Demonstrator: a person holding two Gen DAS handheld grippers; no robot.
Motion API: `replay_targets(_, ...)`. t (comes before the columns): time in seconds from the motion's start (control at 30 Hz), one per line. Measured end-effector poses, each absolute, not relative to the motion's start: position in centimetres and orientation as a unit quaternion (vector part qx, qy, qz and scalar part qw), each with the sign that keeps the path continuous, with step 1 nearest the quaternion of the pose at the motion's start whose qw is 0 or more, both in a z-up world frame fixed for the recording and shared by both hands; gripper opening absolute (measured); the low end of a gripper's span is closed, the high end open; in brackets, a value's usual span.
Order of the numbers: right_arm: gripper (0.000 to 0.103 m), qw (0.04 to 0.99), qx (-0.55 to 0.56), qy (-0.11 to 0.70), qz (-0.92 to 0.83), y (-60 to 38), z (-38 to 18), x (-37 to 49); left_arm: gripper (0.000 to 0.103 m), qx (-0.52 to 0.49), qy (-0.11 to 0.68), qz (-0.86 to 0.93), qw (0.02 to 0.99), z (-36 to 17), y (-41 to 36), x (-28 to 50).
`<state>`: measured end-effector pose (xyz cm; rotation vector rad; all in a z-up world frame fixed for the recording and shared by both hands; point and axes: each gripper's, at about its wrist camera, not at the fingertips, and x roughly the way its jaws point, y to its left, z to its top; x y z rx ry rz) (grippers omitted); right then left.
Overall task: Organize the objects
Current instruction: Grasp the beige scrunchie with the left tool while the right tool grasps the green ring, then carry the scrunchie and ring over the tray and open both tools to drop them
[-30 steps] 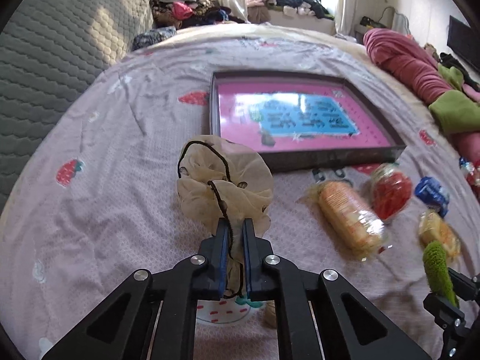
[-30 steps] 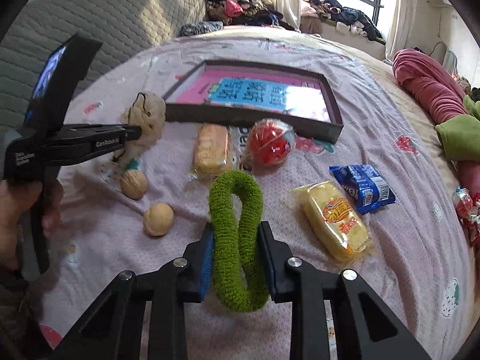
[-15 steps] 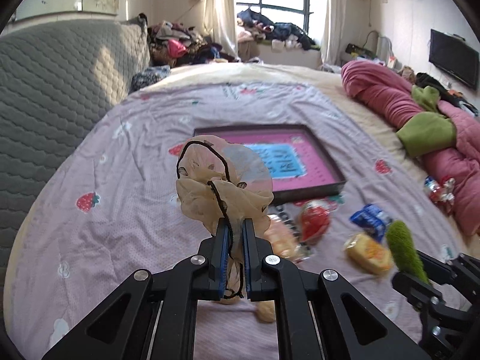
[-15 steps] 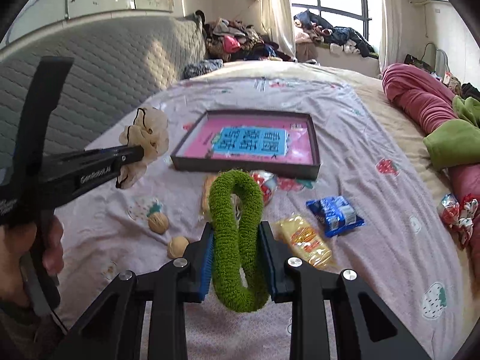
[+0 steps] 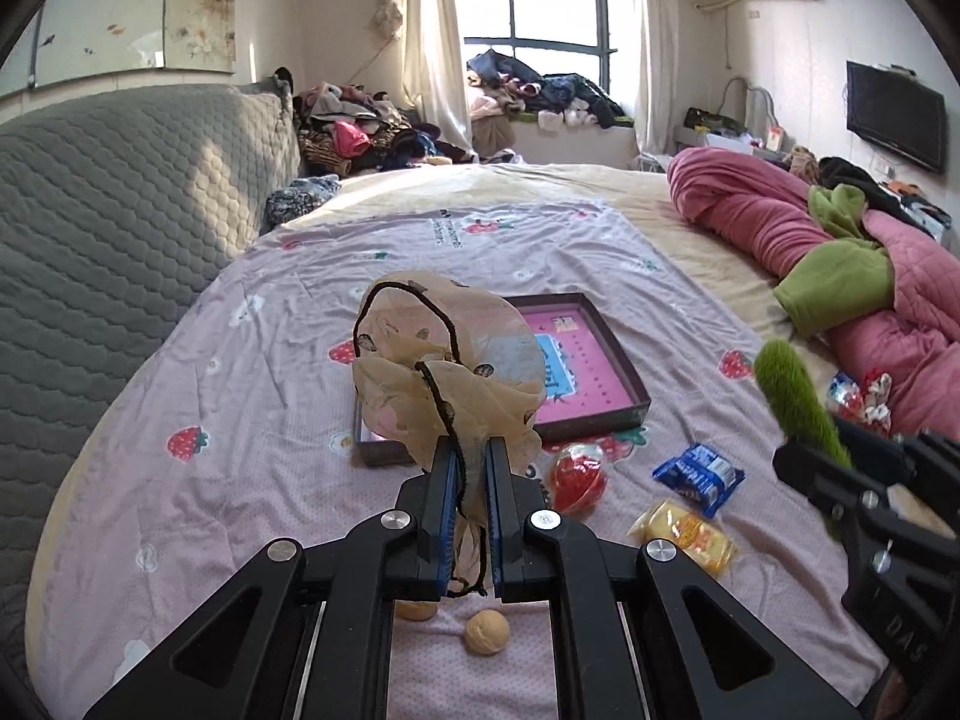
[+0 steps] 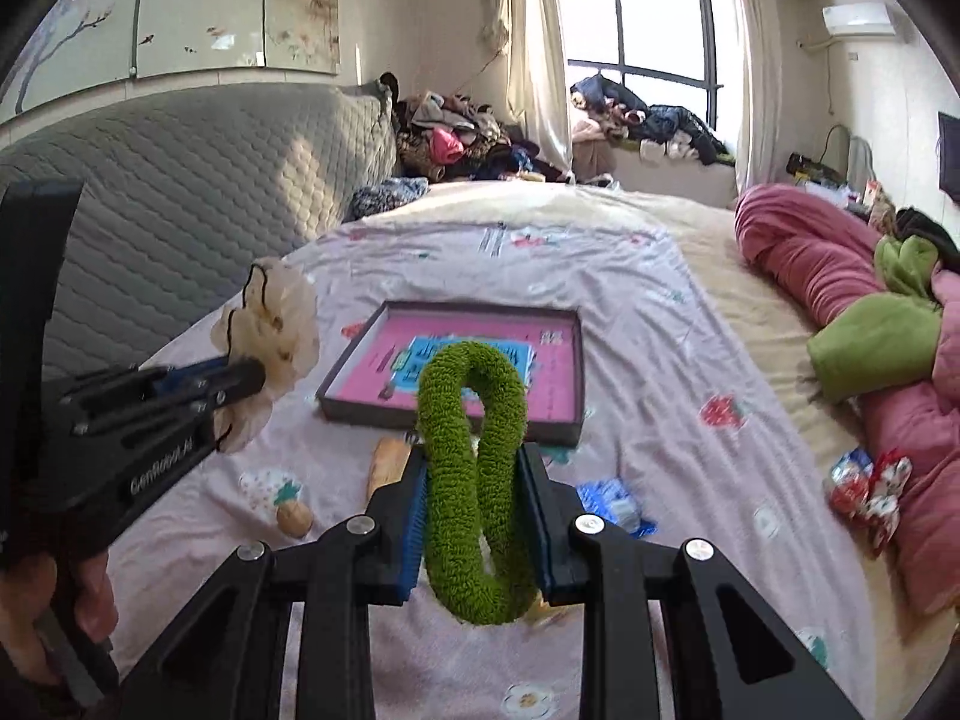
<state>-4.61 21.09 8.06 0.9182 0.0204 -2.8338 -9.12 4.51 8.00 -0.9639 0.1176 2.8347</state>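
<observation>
My left gripper [image 5: 468, 474] is shut on a beige sheer scrunchie [image 5: 444, 366] with a black cord, held well above the bed. In the right wrist view that left gripper [image 6: 255, 375] and the beige scrunchie [image 6: 273, 330] show at the left. My right gripper [image 6: 474, 504] is shut on a fuzzy green scrunchie [image 6: 471, 456], also lifted; the green scrunchie [image 5: 792, 402] shows at the right of the left wrist view. A shallow dark box with a pink bottom [image 5: 594, 372] [image 6: 558, 360] lies open on the bedspread ahead of both grippers.
On the bedspread lie a red snack [image 5: 576, 477], a blue packet [image 5: 699, 477], a yellow cake pack [image 5: 684, 534] and two walnuts [image 5: 487, 631]. A pink and green quilt [image 5: 840, 252] is piled at the right. The grey headboard [image 5: 108, 192] runs along the left.
Both grippers have risen from the bed with their scrunchies still clamped. The box and snacks now look smaller and farther below, and more of the room shows.
</observation>
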Motion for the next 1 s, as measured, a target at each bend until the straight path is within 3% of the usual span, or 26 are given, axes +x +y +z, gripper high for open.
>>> replay_targets(0.5, 0.029, 0.082, 0.269, 0.022, -0.959, 21.7, 11.6, -9.0, 0.009, -0.313, 0.05, 0.946, 0.068, 9.5, 5.7, -13.2)
replay_targets(1.0, 0.029, 0.119, 0.287, 0.025, -0.95, 21.6, 11.7, -20.7, 0.01, -0.343, 0.058, 0.935, 0.066, 8.6, 6.5, -26.0)
